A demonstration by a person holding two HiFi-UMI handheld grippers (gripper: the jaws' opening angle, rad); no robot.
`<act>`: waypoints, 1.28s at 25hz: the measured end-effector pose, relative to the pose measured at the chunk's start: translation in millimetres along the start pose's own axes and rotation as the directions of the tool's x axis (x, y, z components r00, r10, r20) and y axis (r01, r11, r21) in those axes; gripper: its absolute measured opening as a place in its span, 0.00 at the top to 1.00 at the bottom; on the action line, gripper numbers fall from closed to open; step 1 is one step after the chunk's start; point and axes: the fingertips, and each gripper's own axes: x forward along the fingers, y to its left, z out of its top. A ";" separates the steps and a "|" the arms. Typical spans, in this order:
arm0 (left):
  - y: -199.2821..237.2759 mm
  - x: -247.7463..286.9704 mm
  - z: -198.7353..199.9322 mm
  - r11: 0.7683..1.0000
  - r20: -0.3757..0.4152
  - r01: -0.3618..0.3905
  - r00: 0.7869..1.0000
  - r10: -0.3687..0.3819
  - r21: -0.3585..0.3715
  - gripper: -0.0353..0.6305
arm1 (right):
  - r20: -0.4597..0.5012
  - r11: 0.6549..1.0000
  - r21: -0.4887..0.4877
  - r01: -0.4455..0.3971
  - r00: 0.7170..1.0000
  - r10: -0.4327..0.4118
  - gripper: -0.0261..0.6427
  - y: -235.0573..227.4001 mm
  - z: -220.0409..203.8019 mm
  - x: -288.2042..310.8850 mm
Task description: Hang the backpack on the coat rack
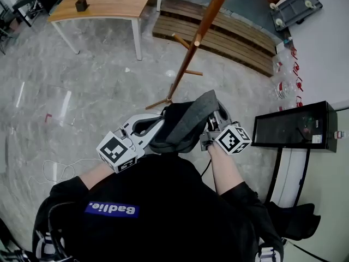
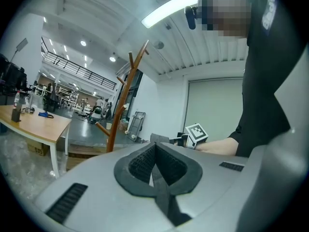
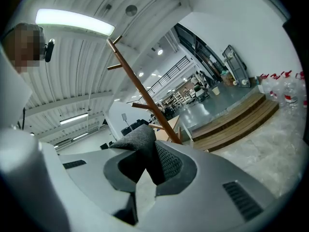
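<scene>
The dark backpack (image 1: 177, 129) hangs close to my chest, held up between both grippers. My left gripper (image 1: 159, 122) is shut on a thin dark strap (image 2: 164, 197) of it. My right gripper (image 1: 211, 122) is shut on a grey felt-like strap (image 1: 200, 109), which bunches up between its pads (image 3: 166, 161). The wooden coat rack (image 1: 204, 23) stands just ahead on the floor, leaning across the head view, its pegs (image 1: 182, 41) beyond the bag. The rack (image 2: 120, 105) shows upright behind the left jaws and the same rack (image 3: 140, 93) behind the right jaws. Most of the backpack's body is hidden under the grippers.
A wooden table (image 1: 109, 1) stands at the far left, and a slatted wooden platform (image 1: 229, 34) lies behind the rack. A black glass-fronted cabinet (image 1: 297, 127) is at the right, with water bottles (image 1: 283, 75) and a dolly (image 1: 297, 7) by the wall. A white cable (image 1: 54, 168) lies on the floor.
</scene>
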 end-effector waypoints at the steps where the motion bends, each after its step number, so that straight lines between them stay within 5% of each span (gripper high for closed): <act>1: 4.3 11.3 -1.1 1.000 -0.004 -0.022 1.000 0.021 -0.008 0.93 | -0.019 1.000 0.007 -0.019 1.000 0.019 0.92 -9.2 0.5 5.9; 8: 26.5 74.4 -8.8 0.981 -0.023 -0.187 0.982 0.186 -0.050 0.93 | -0.146 0.992 0.020 -0.128 0.981 0.130 0.92 -68.0 4.0 49.8; 19: 64.1 86.9 -23.8 0.938 -0.039 -0.328 0.945 0.326 -0.114 0.93 | -0.323 0.983 -0.115 -0.143 0.941 0.099 0.92 -127.3 10.9 134.1; 27: 69.9 81.2 -16.5 0.914 -0.040 -0.398 0.917 0.396 -0.075 0.93 | -0.488 0.929 -0.302 -0.215 0.872 0.043 0.92 -165.4 0.1 184.3; 32: 77.2 77.6 -14.1 0.894 -0.045 -0.441 0.897 0.439 -0.074 0.93 | -0.577 0.900 -0.339 -0.275 0.816 0.032 0.92 -186.7 -18.4 209.1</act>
